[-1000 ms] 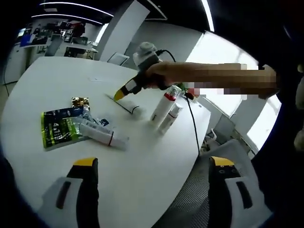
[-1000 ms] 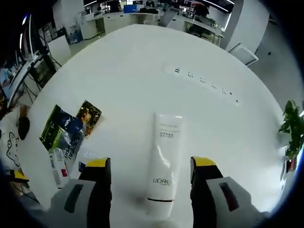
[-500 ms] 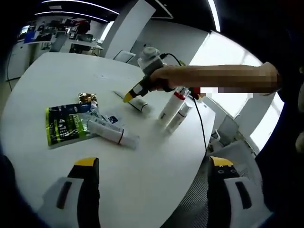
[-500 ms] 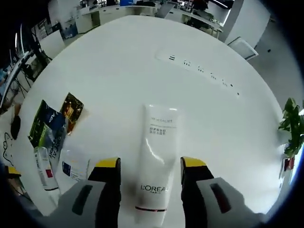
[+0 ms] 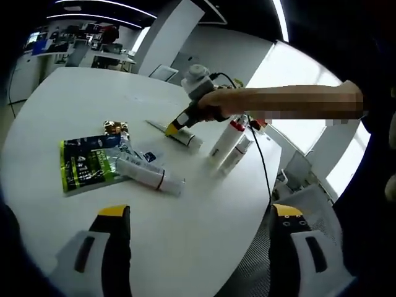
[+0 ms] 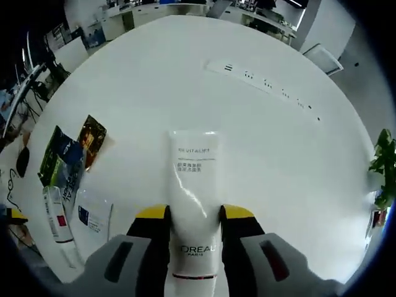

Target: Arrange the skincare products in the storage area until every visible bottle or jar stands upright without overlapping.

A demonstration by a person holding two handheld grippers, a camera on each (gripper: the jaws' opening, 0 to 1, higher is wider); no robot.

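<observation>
White tabletop point(image 5: 62, 105) stretches ahead of the left gripper point(image 5: 197, 216), whose yellow-tipped jaws stand spread wide with nothing between them. Ahead of the left jaw lies a green and blue sachet point(image 5: 83, 166), flat on the table, with a small gold packet point(image 5: 116, 128) just beyond it. A white tube with a red band point(image 5: 148, 174) lies on its side just right of the sachet, ahead of the gap between the jaws. Farther off, the right gripper point(image 5: 175, 127), held in a person's hand point(image 5: 219, 104), reaches down to a white tube point(image 5: 183, 136) lying on the table. Right of that, two white bottles with red caps point(image 5: 230, 145) stand close together, leaning; whether they touch cannot be told from here.

In the right gripper view, the sachet point(image 6: 59, 162) and gold packet point(image 6: 91, 136) lie well left of the jaws, with the red-banded tube point(image 6: 54, 213) and a small white card point(image 6: 93, 213) nearer the left jaw. The right gripper point(image 6: 194, 213) has its jaws pinching the white tube point(image 6: 193, 185), which lies flat along the line of the jaws with its printed end pointing away and the L'OREAL lettering between the yellow tips. Both tips press against the tube's sides. Beyond the tube a power strip point(image 6: 263, 86) is set into the table, and a green plant point(image 6: 385, 170) shows far right of the right jaw.
</observation>
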